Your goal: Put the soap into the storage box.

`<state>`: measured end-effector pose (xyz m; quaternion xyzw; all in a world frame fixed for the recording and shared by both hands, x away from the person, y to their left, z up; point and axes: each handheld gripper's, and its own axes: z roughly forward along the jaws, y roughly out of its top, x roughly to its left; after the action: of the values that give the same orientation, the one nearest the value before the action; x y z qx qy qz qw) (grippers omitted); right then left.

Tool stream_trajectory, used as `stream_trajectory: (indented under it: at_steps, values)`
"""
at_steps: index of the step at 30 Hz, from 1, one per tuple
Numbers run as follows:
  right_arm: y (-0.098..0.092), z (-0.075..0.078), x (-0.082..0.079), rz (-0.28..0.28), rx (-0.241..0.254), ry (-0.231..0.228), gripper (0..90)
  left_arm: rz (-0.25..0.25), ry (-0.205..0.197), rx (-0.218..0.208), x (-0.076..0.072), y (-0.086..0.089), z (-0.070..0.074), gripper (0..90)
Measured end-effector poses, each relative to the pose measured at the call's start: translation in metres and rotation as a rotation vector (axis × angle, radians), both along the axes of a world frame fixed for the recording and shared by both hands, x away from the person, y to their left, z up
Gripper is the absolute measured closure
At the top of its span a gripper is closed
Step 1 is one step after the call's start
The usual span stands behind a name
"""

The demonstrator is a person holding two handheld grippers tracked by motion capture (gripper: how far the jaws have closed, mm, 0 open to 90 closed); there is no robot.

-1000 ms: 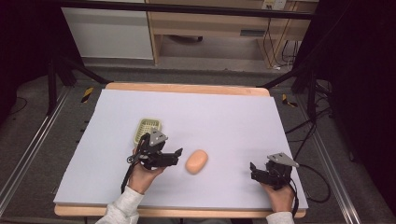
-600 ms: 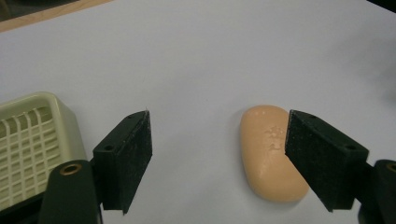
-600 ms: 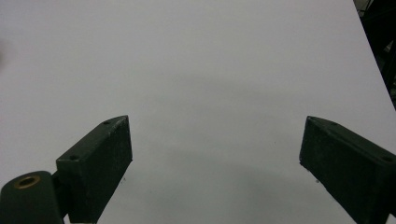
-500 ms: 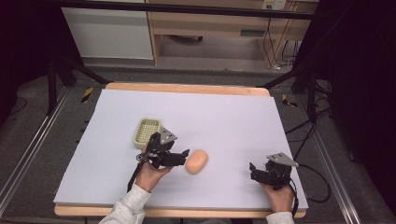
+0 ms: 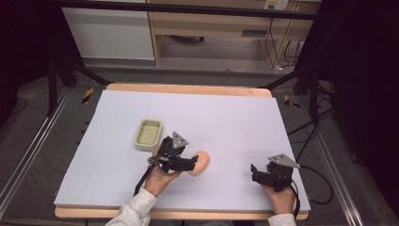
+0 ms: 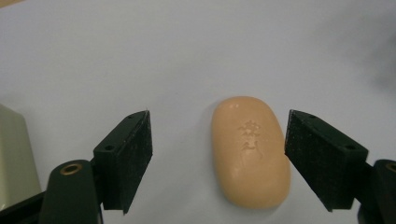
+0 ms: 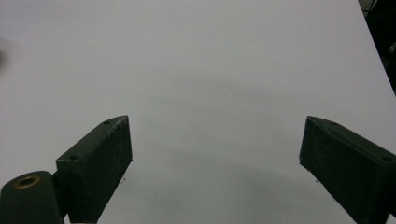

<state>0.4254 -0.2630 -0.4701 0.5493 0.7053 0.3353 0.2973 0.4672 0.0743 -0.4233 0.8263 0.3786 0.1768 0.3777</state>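
Left gripper [image 6: 218, 161] advanced, jaws wide, straddling soap [image 6: 250, 151] unheld; soap's long axis runs along jaws.

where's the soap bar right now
In the high view the soap bar lies on the table's near-centre, between the open jaws of the left gripper, right of the soap dish.

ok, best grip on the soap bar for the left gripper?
Grip the soap bar across its narrow middle, on the two long sides, coming from above. It lies flat, and the open left gripper already straddles it, off-centre toward one jaw.
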Motion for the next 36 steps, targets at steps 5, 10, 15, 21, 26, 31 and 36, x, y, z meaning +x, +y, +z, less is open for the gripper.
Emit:
stream_trajectory:
  at_steps: [5, 10, 15, 21, 26, 31, 36]
  values:
    - [0.001, 0.000, 0.000, 0.000, 0.000, 0.002, 9.6, -0.012, 0.010, 0.011, 0.001, -0.007, -0.005, 22.9]
    - [0.001, 0.000, 0.001, 0.000, -0.002, 0.001, 9.6, -0.013, 0.019, 0.009, 0.002, -0.009, -0.007, 24.0]
    - [0.001, 0.000, 0.001, -0.001, -0.006, 0.003, 9.6, -0.021, 0.033, 0.016, 0.003, -0.014, -0.011, 24.3]
    - [0.001, 0.000, 0.001, 0.000, -0.002, 0.003, 9.6, -0.024, 0.043, 0.020, 0.004, -0.019, -0.015, 24.3]
    - [0.001, -0.001, 0.001, -0.002, 0.000, 0.005, 9.6, -0.035, 0.052, 0.040, 0.005, -0.024, -0.020, 24.3]
    - [0.001, -0.001, 0.001, -0.001, 0.000, 0.005, 9.6, -0.037, 0.064, 0.046, 0.006, -0.027, -0.024, 24.3]
    - [0.001, -0.001, 0.001, 0.000, 0.002, 0.006, 9.6, -0.036, 0.078, 0.059, 0.007, -0.030, -0.031, 24.8]
